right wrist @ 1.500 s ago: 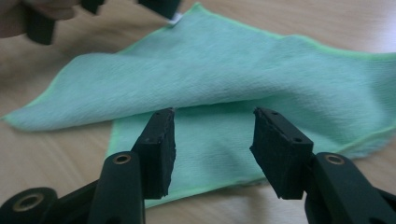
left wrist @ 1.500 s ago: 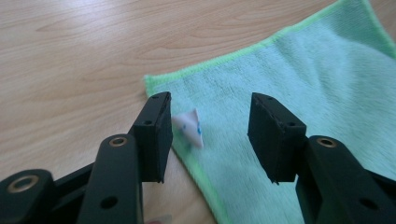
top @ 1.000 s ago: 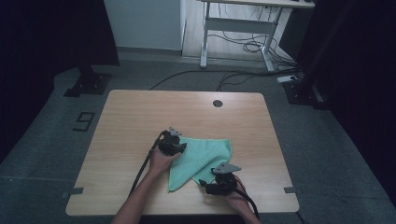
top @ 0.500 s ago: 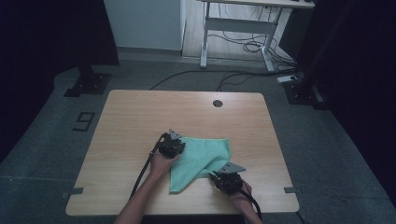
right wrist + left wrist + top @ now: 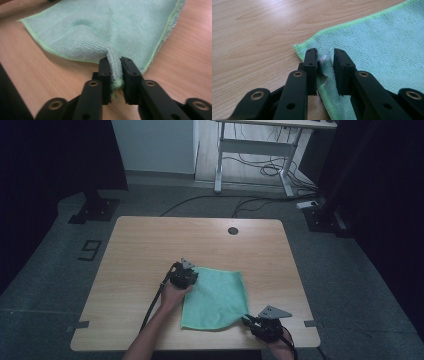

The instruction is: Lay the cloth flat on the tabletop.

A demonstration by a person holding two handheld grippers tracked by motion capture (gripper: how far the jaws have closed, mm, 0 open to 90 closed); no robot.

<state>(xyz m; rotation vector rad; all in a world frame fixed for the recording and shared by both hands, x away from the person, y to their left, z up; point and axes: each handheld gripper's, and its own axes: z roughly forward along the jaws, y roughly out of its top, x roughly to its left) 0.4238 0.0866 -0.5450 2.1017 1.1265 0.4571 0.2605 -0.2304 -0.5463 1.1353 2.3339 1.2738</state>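
Green cloth flat on worktop, stretching diagonally between my grippers. Right gripper just closed, fingers pinching near corner. Left gripper narrowed on far corner with its tag; grip uncertain.

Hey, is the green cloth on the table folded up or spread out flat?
Mostly spread out: the green cloth lies open in one layer on the table, except the near corner, bunched up and pinched in the right tool.
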